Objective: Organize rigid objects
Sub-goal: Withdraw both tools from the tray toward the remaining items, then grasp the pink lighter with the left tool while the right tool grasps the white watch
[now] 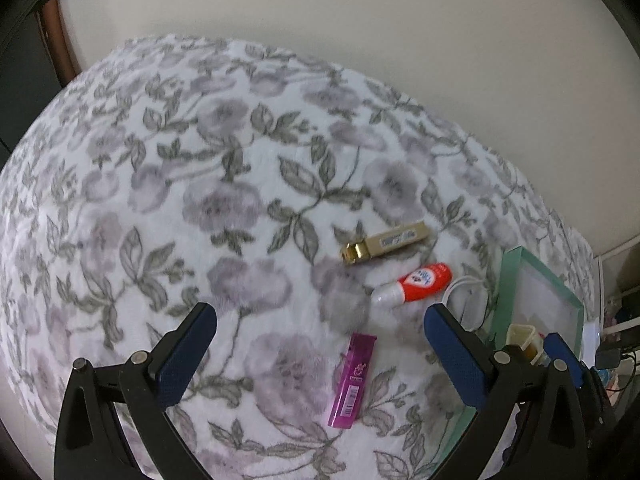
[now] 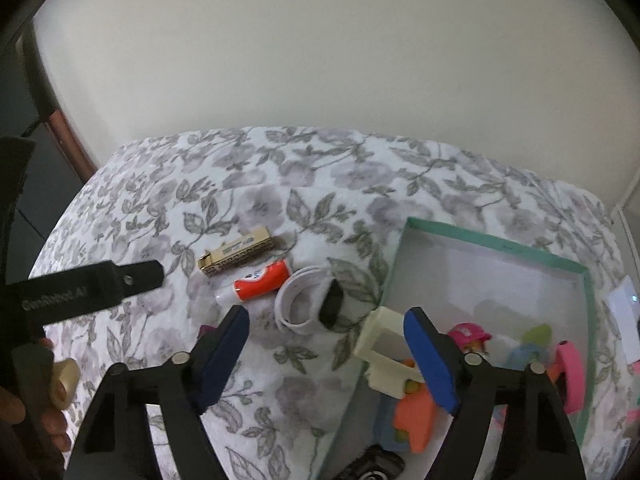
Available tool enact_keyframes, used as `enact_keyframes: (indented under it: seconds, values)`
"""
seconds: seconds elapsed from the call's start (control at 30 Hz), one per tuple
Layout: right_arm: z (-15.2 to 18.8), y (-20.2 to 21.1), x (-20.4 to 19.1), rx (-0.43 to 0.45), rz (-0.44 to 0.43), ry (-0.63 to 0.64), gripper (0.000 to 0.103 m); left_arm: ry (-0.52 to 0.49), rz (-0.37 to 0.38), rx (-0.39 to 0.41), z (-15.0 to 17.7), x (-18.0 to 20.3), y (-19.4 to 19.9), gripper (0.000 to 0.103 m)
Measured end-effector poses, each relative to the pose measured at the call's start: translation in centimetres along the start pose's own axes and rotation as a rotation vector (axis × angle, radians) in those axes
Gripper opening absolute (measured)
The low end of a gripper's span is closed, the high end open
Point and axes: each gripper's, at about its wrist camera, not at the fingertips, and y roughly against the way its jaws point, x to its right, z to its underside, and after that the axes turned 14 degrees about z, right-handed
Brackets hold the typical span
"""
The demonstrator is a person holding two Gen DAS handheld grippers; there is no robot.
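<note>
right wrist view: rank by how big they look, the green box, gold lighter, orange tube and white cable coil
1. green box, by far the largest.
2. white cable coil and gold lighter: too alike to rank.
3. orange tube, slightly smaller, though close to those two.

The right tool (image 2: 326,344) hangs open over the floral bed (image 2: 280,384), the green-rimmed box (image 2: 496,246) of toys at right, gold lighter (image 2: 238,256) far left.

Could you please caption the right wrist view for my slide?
Open right gripper hovers over floral blanket beside green box of toys.
</note>
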Motion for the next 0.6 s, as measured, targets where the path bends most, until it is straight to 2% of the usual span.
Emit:
enact_keyframes:
  seconds: [0.13, 0.2, 0.23, 0.33, 0.43, 0.5, 0.6]
  values:
    - [0.1, -0.5, -0.9, -0.005, -0.036, 0.019, 0.067, 0.006, 0.012, -0.051, 0.8, 0.0, -1.5, 0.101]
    - [0.3, -1.1, -1.5, -0.010, -0.049, 0.028, 0.052, 0.002, 0.020, -0.070, 1.0, 0.2, -2.0, 0.093]
    - [0.3, -1.3, -1.7, -0.013, -0.051, 0.032, 0.050, 0.002, 0.024, -0.082, 1.1, 0.3, -2.3, 0.088]
    - [0.7, -2.1, -2.4, -0.022, -0.050, 0.058, 0.048, 0.009, 0.041, -0.109, 1.6, 0.2, -3.0, 0.085]
    - [0.9, -2.6, -2.5, -0.035, -0.049, 0.068, 0.045, 0.018, 0.070, -0.134, 1.9, 0.1, -3.7, 0.074]
    - [1.0, -2.8, -2.6, -0.041, -0.041, 0.076, 0.045, 0.027, 0.079, -0.144, 2.2, 0.0, -4.0, 0.072]
    - [1.1, -3.1, -2.7, -0.050, -0.039, 0.085, 0.045, 0.030, 0.093, -0.157, 2.5, -0.1, -4.3, 0.061]
